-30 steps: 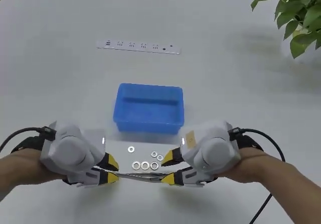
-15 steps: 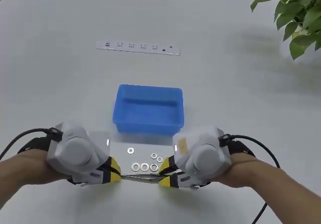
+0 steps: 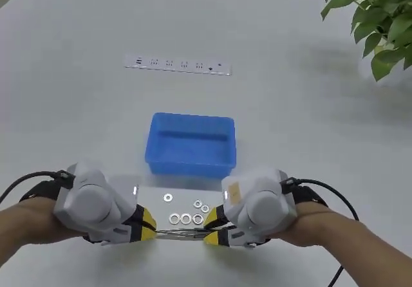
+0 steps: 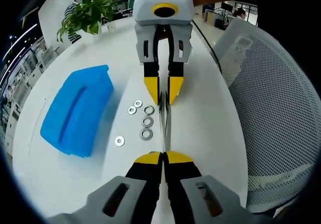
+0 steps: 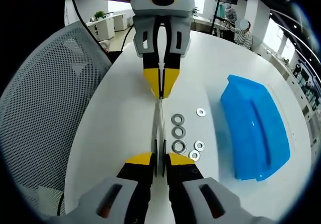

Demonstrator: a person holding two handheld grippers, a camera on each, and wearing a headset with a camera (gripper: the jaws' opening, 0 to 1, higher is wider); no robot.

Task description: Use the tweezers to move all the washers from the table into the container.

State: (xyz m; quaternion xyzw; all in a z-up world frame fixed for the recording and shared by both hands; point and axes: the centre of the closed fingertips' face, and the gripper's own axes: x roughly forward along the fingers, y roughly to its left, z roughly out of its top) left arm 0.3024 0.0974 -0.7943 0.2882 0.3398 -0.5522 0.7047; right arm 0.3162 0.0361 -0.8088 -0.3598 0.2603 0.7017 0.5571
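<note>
1. You had the left gripper [image 3: 148,226] with jaws clamped on one end of the tweezers [image 3: 180,233] and the right gripper [image 3: 212,229] with jaws narrow on the other. A mistimed release could've dropped them.
2. The washers [image 3: 185,218] lay just beyond on the counter [image 3: 290,107]. A low sweep could've scattered them.
3. The container [image 3: 191,144] sat farther back.

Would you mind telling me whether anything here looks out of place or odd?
Nothing is spilled or damaged. One oddity: the tweezers bridge both grippers, the left gripper shut on one end, the right gripper with its jaws around the other. The washers lie loose before the container.
</note>
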